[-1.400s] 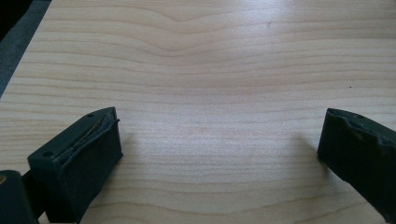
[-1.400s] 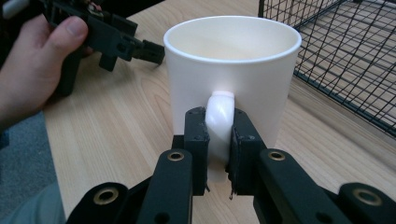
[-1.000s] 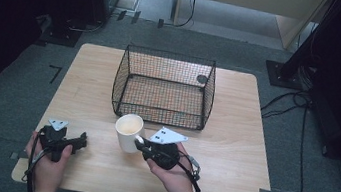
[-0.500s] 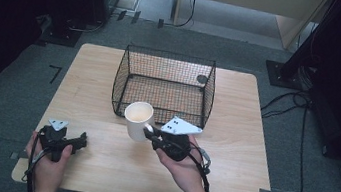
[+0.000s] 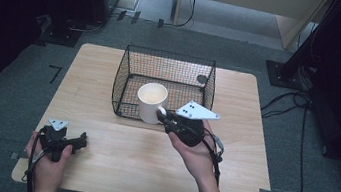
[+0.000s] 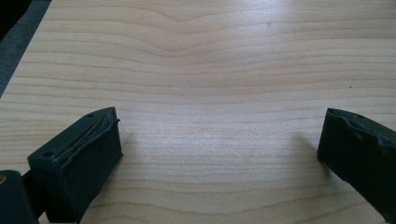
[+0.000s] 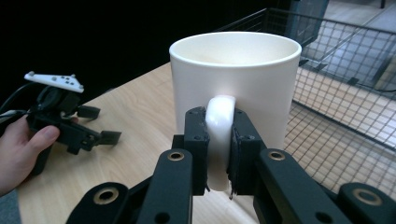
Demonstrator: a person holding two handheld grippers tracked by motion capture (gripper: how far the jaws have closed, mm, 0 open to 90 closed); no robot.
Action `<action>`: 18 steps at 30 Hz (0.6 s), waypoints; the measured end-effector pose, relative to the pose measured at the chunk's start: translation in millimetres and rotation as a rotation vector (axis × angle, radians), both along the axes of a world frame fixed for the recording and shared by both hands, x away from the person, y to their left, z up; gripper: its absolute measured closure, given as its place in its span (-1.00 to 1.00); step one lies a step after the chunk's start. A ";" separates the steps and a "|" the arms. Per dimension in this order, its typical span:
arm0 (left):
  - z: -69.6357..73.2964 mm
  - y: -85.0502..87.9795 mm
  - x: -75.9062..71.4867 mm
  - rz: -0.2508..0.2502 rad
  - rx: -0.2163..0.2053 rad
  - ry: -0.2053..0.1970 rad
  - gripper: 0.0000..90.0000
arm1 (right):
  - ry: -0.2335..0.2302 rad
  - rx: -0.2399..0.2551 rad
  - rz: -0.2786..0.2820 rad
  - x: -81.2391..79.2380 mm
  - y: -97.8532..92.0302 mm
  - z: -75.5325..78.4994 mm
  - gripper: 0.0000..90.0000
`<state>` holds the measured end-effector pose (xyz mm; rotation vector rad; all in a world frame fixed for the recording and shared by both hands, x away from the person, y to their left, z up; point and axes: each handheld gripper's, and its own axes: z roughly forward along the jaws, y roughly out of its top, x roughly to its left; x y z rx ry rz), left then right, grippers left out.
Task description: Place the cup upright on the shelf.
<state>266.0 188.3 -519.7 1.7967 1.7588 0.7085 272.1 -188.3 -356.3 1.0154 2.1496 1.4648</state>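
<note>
A pale wooden worktop (image 5: 113, 164) with rounded corners and a fine, wavy grain carries a black wire basket (image 5: 135, 63), a box of thin square mesh open at the top, standing toward the worktop's 12 o'clock side.

The right gripper (image 5: 162, 114), held in the person's right hand (image 5: 198, 155), grips a white mug (image 5: 151, 101): a smooth, glossy cylinder with a thick rounded rim and a curved loop handle. In the right gripper view the two black fingers (image 7: 196, 140) are pinched on that handle (image 7: 219, 135), one on each side, and the mug (image 7: 233, 79) stands upright with its mouth open to the top. In the high view the mug shows at the basket's 6 o'clock wall, overlapping the mesh; whether it is inside or above the rim cannot be told. A grey three-cornered plate (image 5: 196, 112) dotted with small holes sits on top of this gripper.

The left gripper (image 5: 82, 140) lies low at the worktop's 7 o'clock corner, in the person's left hand (image 5: 47, 169). In the left gripper view its blocky matte fingers (image 6: 88, 154) are spread wide apart, with bare wood grain between them.
</note>
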 end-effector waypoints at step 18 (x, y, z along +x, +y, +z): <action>-0.1 -0.2 0.1 -0.003 0.000 -0.001 -1.00 | -0.010 0.009 -0.106 39.1 -20.9 1.9 0.79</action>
